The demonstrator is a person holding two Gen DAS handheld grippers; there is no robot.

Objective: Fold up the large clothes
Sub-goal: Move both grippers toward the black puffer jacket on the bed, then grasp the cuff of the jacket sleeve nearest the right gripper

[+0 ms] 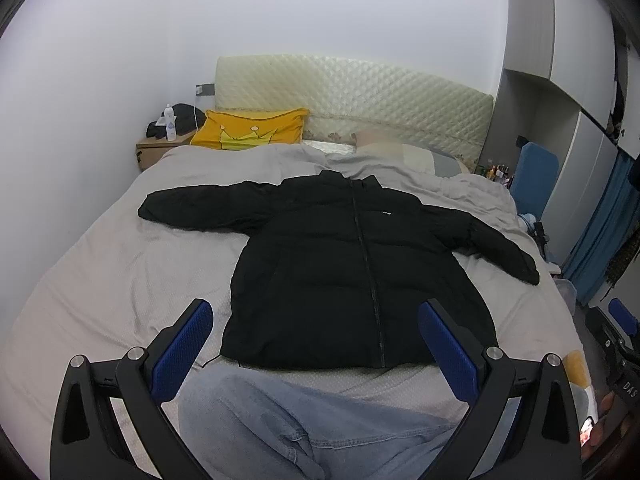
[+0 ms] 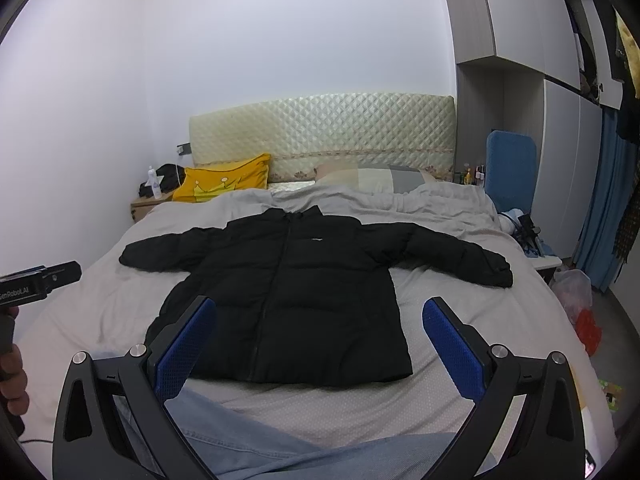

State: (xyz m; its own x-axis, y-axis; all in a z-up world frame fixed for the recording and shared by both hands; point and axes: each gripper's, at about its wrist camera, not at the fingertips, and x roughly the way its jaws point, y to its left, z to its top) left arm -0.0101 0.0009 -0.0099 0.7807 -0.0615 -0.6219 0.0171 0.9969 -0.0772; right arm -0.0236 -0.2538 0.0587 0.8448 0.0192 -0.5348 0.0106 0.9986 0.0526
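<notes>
1. A black puffer jacket (image 1: pixel 352 264) lies flat and face up on the bed (image 1: pixel 100 280), zipped along the front, its collar toward the headboard and its hem toward the cameras. Both sleeves are spread out to the sides; a small white mark shows on the chest.
2. The left gripper (image 1: pixel 316 344) hovers above the hem with its blue-padded jaws spread wide and nothing between them.
3. The right gripper (image 2: pixel 320 344) is likewise wide open and empty, held above the lower right part of the jacket. In its view the body of the left tool and part of a hand (image 2: pixel 12 376) appear at the left edge.
4. Pale blue denim fabric (image 1: pixel 304 428) lies at the near edge of the bed, just short of the jacket's hem.
5. The bed is covered by a rumpled grey sheet with a fine dotted pattern.
6. At the head of the bed sit a yellow pillow (image 1: pixel 250 130) with a crown print and a grey patchwork pillow (image 2: pixel 376 178), against a cream quilted headboard (image 1: pixel 360 92).
7. A small bedside table (image 1: pixel 152 152) in the left corner holds a white bottle (image 1: pixel 169 122) and a dark bundle.
8. The walls are plain white. To the right stand tall pale wardrobes (image 2: pixel 520 40), a blue curtain (image 2: pixel 608 200), a blue padded panel (image 2: pixel 512 168) and a plastic bag (image 2: pixel 572 288) on the floor.
</notes>
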